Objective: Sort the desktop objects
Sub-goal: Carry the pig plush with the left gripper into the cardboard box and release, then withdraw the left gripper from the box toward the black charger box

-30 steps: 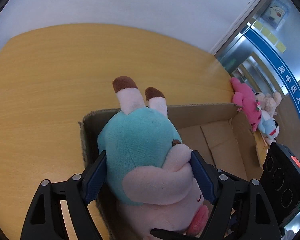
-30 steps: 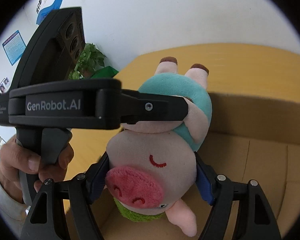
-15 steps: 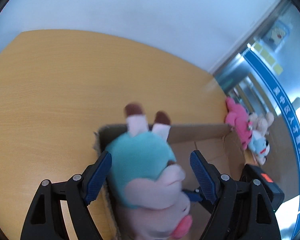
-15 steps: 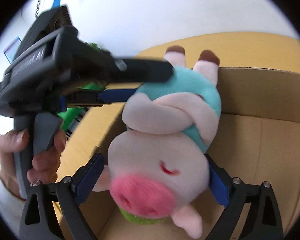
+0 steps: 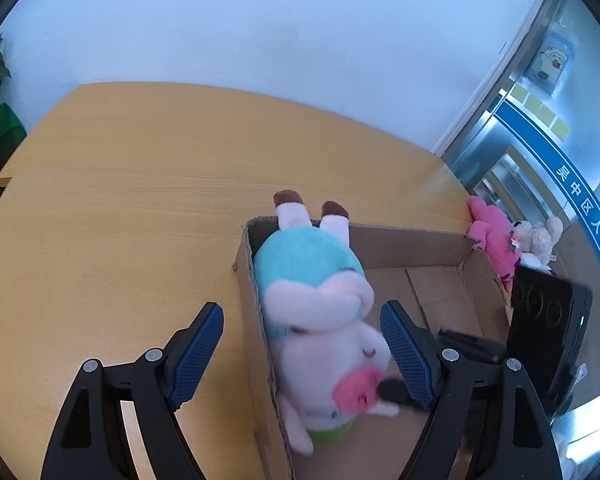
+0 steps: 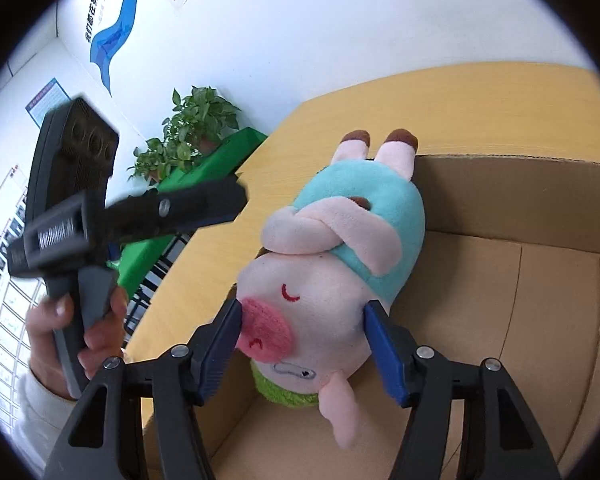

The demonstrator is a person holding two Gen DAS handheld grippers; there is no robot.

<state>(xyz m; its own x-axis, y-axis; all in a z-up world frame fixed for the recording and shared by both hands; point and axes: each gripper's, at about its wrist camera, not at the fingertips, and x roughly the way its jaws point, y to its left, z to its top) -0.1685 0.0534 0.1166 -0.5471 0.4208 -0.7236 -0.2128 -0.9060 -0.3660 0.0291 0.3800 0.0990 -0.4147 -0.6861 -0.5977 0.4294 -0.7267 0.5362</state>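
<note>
A pink plush pig (image 5: 320,320) in a teal shirt lies head-down inside an open cardboard box (image 5: 416,236), against its left wall; its feet stick up over the far corner. My left gripper (image 5: 302,344) is open and raised above the pig, its jaws wide apart and off the toy. My right gripper (image 6: 302,320) is shut on the pig's head (image 6: 312,316), with both blue pads pressed to its cheeks. The box wall (image 6: 500,184) rises behind the pig. The left gripper's body (image 6: 100,216) shows in the right wrist view at the left, held by a hand.
The box stands on a yellow wooden table (image 5: 120,208). Several small plush toys (image 5: 508,236) lie on the table beyond the box's far right corner. A potted plant (image 6: 192,128) and a green stand sit beyond the table's edge.
My left gripper has let go of the pig, opened wide and pulled up and back. The pig has sunk lower into the box, still held by my right gripper.
</note>
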